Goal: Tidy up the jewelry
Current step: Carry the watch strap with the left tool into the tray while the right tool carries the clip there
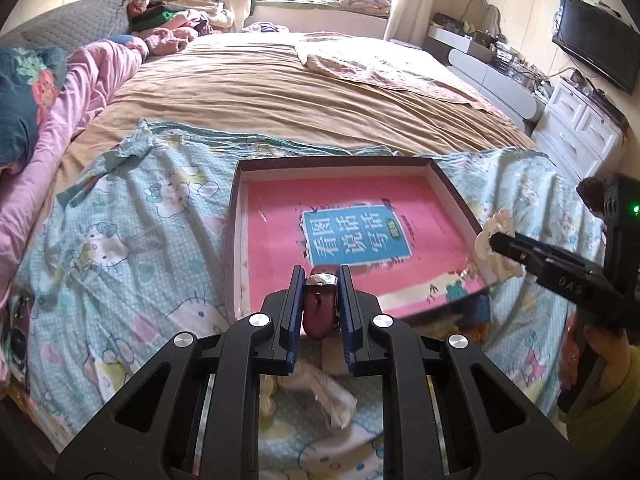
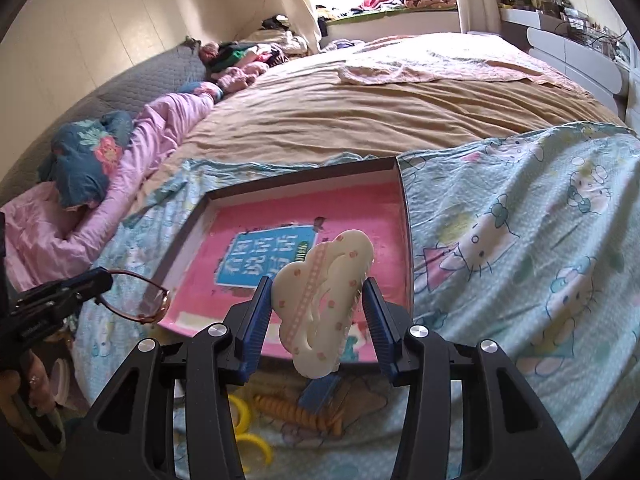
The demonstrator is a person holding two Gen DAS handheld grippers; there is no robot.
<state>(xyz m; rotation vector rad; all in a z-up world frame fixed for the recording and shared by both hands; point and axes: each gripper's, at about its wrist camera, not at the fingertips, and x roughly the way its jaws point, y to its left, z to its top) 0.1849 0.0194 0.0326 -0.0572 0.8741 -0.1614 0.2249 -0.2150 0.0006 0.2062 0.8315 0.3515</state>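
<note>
My left gripper is shut on the hinge corner of brown-rimmed eyeglasses. In the right wrist view the eyeglasses hang from that left gripper just left of the box. My right gripper is shut on a cream cloud-shaped hair clip with pink dots, held over the near edge of the box. The left wrist view shows this clip at the right gripper's tip, by the box's right wall. The shallow dark-rimmed box lies on the bed and holds a pink book.
Yellow rings, an orange spiral hair tie and a small blue item lie on the cartoon-cat sheet below the right gripper. Crumpled white cloth lies under the left gripper. A person's hand holds the left tool.
</note>
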